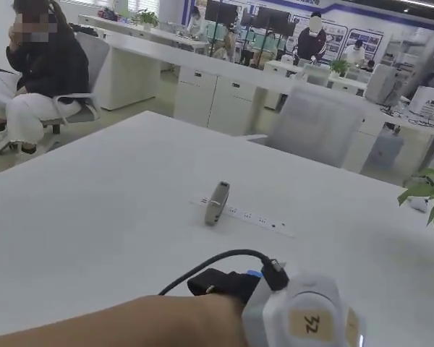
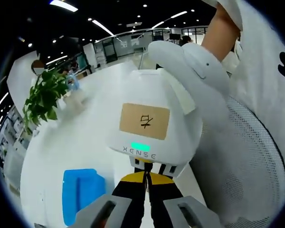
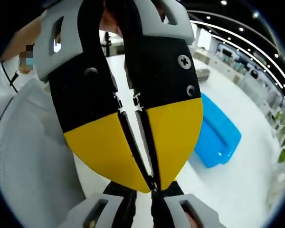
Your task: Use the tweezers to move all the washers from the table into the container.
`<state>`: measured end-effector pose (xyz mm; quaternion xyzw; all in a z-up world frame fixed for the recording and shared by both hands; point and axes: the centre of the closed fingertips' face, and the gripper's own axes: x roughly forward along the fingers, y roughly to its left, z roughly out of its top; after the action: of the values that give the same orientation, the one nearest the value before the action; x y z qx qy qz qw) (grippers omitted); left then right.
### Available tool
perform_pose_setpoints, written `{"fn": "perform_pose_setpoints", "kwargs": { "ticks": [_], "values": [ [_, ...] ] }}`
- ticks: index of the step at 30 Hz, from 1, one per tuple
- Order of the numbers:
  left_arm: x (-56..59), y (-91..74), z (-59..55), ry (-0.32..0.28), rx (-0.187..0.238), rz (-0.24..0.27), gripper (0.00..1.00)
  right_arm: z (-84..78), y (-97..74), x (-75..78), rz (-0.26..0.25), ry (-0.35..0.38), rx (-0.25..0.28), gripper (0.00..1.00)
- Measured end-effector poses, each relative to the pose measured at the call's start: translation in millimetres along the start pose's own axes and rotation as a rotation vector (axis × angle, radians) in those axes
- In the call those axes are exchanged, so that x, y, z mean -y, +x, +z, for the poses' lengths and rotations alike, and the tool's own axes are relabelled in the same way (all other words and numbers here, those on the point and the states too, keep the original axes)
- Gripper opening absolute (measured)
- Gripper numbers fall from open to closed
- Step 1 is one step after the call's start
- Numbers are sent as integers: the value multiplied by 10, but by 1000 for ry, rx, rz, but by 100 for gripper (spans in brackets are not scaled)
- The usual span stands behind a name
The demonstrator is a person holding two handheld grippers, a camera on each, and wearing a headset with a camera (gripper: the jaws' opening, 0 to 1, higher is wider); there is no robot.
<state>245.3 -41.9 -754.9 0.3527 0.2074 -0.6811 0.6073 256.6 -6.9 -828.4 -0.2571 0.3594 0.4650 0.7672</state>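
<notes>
above the white worktop (image 1: 94, 217), left tongs (image 2: 146, 179) and right tongs (image 3: 145, 191) face each other, both pressed together. a blue container (image 3: 218, 133) lies nearby.

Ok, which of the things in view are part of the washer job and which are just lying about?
For the job:
blue container
left gripper, jaws shut
right gripper, jaws shut

Just lying about:
grey socket flap, set in the table
potted plant
office chair behind the table
</notes>
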Motion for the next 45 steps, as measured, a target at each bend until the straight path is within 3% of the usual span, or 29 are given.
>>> {"fn": "perform_pose_setpoints", "kwargs": {
  "ticks": [2, 7, 9, 11, 13, 15, 16, 19, 21, 23, 24, 26, 29, 31, 35, 38, 41, 43, 45],
  "values": [
    [-15, 9, -5, 3, 0, 14, 0, -3, -1, -6, 16, 76, 1, 5],
    [-77, -40, -41, -161, 38, 117, 0, 19, 13, 40, 10, 147, 29, 3],
    [-119, -170, -105, -225, 74, 200, 5, 36, 22, 33, 4, 159, 36, 3],
    [-137, -393, -181, -366, 149, 301, 7, 54, 28, 31, -1, 167, 40, 3],
    [-88, -576, -267, -414, 179, 389, 10, 100, 22, 47, -7, 187, 53, 3],
    [-14, -689, -454, -434, 148, 445, 16, 153, 1, 72, -14, 198, 67, 3],
    [44, -779, -529, -466, 133, 512, 19, 200, -16, 96, -20, 202, 78, 3],
    [208, -980, -670, -558, 151, 610, 33, 341, -45, 153, -29, 219, 116, 4],
    [290, -1107, -776, -651, 164, 685, 44, 410, -34, 202, -45, 219, 133, 4],
    [339, -1247, -933, -760, 158, 798, 62, 470, 7, 261, -53, 222, 146, 4],
    [368, -1271, -950, -755, 162, 811, 62, 497, 26, 278, -52, 227, 150, 4],
    [412, -1383, -1053, -768, 152, 909, 61, 573, 76, 295, -43, 241, 160, 4],
    [482, -1437, -1202, -773, 117, 992, 72, 665, 193, 283, -23, 233, 152, 4],
    [508, -1401, -1222, -781, 101, 976, 72, 703, 234, 261, -10, 234, 151, 5],
    [488, -1384, -1234, -799, 115, 1008, 79, 747, 360, 221, -3, 192, 130, 5],
    [508, -1307, -1302, -852, 111, 1001, 80, 779, 437, 234, -2, 176, 122, 5],
    [502, -1337, -1339, -818, 70, 1033, 80, 803, 499, 242, 10, 172, 109, 5],
    [480, -1331, -1338, -821, 81, 1034, 80, 779, 542, 260, 8, 146, 79, 5],
    [484, -1309, -1365, -818, 63, 1031, 81, 769, 572, 280, 7, 133, 68, 5]
  ]
}}
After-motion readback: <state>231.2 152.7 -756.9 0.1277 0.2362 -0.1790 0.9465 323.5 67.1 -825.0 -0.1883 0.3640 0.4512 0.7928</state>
